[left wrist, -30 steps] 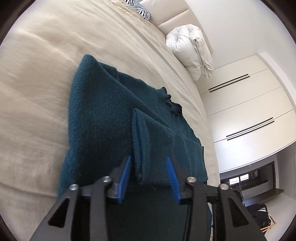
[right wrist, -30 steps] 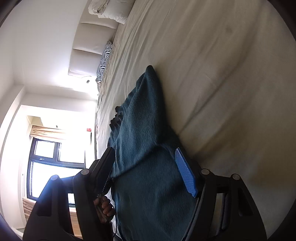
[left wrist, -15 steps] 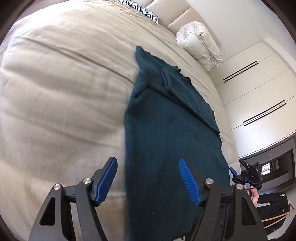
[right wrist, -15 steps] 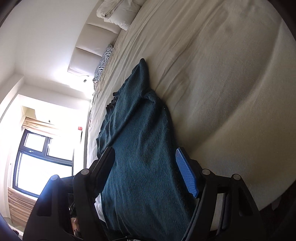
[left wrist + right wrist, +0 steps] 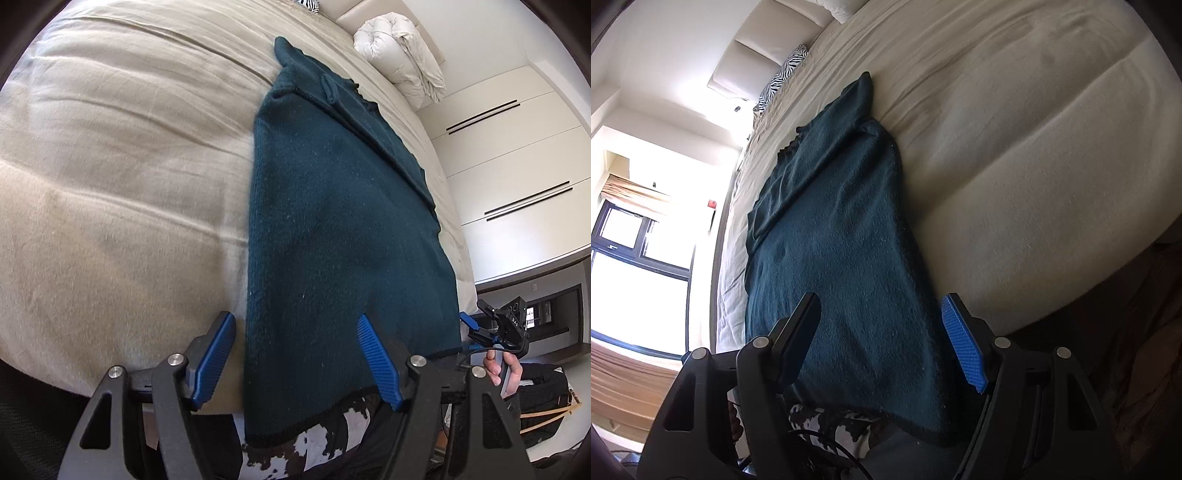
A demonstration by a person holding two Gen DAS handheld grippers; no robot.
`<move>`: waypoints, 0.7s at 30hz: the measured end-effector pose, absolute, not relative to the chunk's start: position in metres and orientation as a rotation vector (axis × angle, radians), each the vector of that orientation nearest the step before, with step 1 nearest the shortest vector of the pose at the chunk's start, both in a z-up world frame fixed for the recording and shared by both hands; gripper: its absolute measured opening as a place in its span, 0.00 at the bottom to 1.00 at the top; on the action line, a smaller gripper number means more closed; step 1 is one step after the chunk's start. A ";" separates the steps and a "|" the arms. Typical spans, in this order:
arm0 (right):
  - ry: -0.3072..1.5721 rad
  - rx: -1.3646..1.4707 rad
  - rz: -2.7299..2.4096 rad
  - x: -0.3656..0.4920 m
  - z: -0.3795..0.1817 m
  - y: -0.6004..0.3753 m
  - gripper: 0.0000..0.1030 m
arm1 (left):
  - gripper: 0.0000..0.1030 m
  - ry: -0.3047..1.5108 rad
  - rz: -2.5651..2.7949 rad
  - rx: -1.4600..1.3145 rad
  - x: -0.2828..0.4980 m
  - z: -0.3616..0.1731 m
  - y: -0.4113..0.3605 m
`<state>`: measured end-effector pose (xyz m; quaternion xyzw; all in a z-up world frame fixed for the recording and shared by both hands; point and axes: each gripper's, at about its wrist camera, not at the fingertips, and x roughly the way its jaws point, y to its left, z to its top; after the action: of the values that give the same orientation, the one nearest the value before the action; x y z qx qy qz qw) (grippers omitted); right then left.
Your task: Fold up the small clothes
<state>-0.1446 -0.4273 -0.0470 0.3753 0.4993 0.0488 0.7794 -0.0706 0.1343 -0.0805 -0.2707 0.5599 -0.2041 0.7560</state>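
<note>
So the dark teal knit sweater (image 5: 343, 229) is laid out long on the bed (image 5: 110, 184), sides already folded in so it's a narrow strip, with the hem end hanging a bit over the near edge of the mattress. Collar end is way up toward the rolled white duvet (image 5: 402, 70) and the zebra pillow (image 5: 783, 74).

Left gripper (image 5: 297, 360) is spread fairly wide with nothing in it, hanging just above the hem end; the left edge of the sweater runs between its blue pads. Right gripper (image 5: 882, 341) is the same deal, jaws apart and empty, over the opposite hem corner.

Handling-wise I'd guess this is thick, soft, fuzzy wool-type stuff: light enough, totally floppy, and grippy rather than slippery. It'll sag in the middle if lifted from one point, and the folded-in layers could slide apart. Best bet, I reckon, is pinching both hem corners at once, catching all layers, then carrying the hem up toward the collar. The beige bedspread is soft too, so it's easy to grab that by accident.
</note>
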 end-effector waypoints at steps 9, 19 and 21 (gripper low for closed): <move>1.132 0.847 0.143 -0.179 -0.059 -0.428 0.64 | 0.71 1.300 -0.463 -0.570 -0.087 -0.089 0.129; 1.169 0.822 0.173 -0.180 -0.060 -0.417 0.56 | 0.72 1.336 -0.471 -0.612 -0.092 -0.100 0.130; 1.172 0.822 0.170 -0.181 -0.061 -0.417 0.53 | 0.71 1.332 -0.474 -0.621 -0.092 -0.102 0.131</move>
<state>-0.1809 -0.4173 -0.0605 0.3762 0.5367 0.0777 0.7513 -0.0920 0.1311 -0.1016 -0.2806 0.6018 -0.2142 0.7164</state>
